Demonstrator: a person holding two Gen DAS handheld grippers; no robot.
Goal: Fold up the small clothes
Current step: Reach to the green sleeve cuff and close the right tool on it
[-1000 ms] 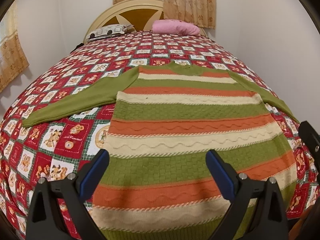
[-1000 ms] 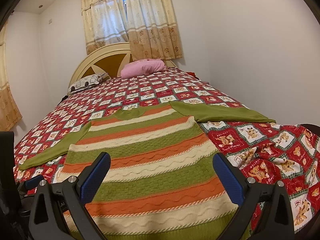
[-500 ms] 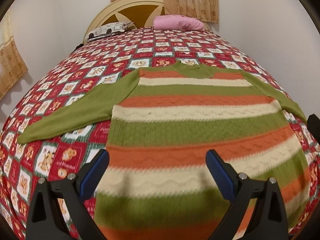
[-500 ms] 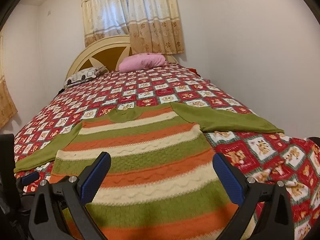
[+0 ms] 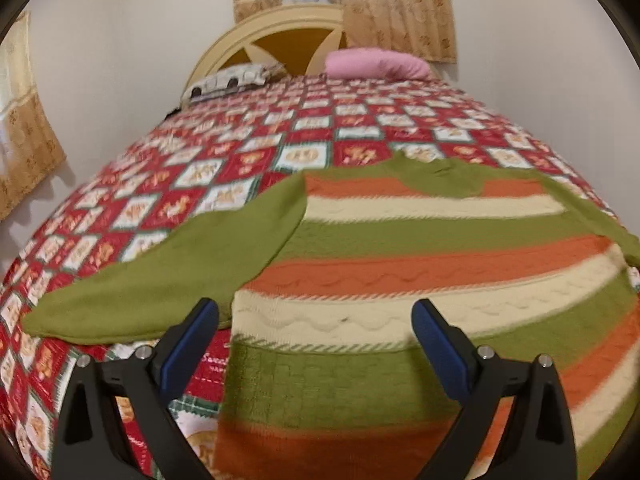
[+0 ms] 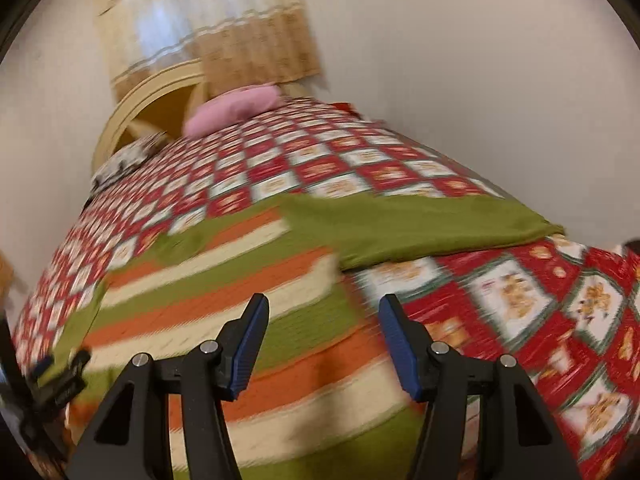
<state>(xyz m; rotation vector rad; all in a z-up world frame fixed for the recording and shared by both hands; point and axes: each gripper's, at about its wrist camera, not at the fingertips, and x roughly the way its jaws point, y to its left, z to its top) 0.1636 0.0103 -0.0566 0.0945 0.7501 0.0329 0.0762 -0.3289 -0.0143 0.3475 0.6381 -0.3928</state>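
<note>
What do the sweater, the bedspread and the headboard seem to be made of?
Sweater: knitted yarn, probably wool or acrylic; raised wavy and cable-like ridges show in its stripes, and the surface is matte.
Bedspread: thin printed cloth, perhaps cotton or polyester; flat picture squares, slight sheen, small creases.
Headboard: apparently painted wood, a smooth cream arch with spokes over brown panels; the material stays uncertain.

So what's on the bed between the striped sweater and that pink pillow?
Only bare patchwork quilt, shown in the left wrist view: red and white squares run from the striped sweater collar to the pink pillow at the headboard.
</note>
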